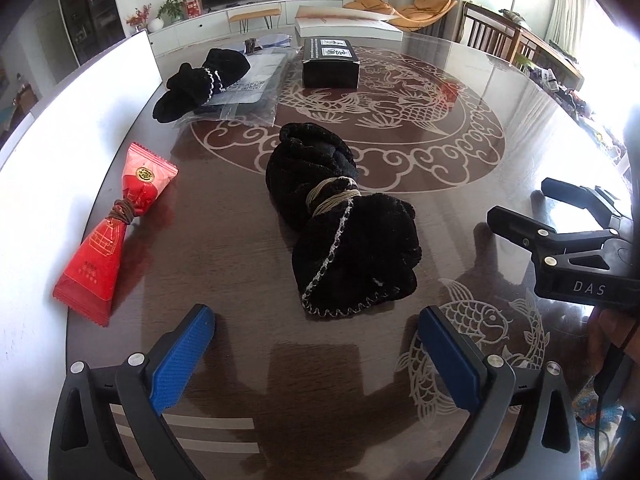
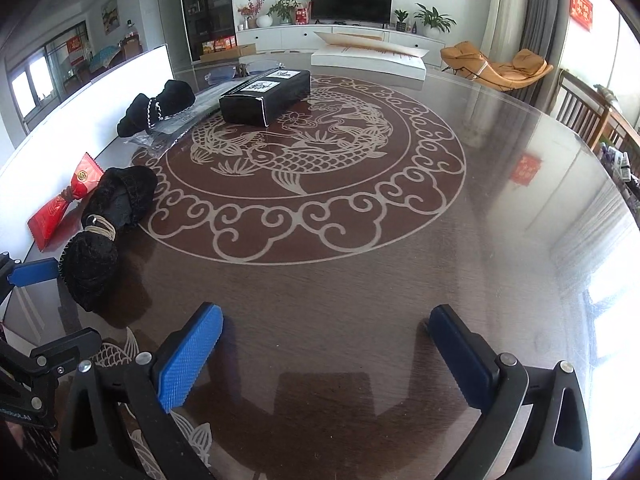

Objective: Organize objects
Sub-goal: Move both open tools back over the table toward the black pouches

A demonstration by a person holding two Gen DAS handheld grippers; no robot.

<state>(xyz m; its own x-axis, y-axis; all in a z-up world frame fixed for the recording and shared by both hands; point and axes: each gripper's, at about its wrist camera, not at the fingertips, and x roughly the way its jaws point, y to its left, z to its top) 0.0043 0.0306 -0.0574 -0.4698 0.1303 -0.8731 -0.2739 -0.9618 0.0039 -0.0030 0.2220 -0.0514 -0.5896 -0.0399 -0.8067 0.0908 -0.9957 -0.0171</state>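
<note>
A black fuzzy cloth bundle (image 1: 344,224) tied with tan cord lies on the dark glass-topped table (image 1: 460,248), just beyond my left gripper (image 1: 316,316). That gripper is open, with nothing between its blue pads. A red packet bundle (image 1: 116,232) bound by a brown band lies to its left. A second black bundle (image 1: 200,84) rests farther back on a clear plastic bag (image 1: 248,92). My right gripper (image 2: 326,314) stands open over bare table, with the tied bundle (image 2: 108,232) off to its left. It also shows in the left wrist view as the right gripper (image 1: 520,200), right of the bundle.
A black box (image 1: 330,64) sits near the table's middle, beyond the carp pattern. A white board (image 1: 60,160) runs along the left edge, and a flat white box (image 1: 348,24) lies at the far side. Wooden chairs (image 1: 492,36) stand at the right.
</note>
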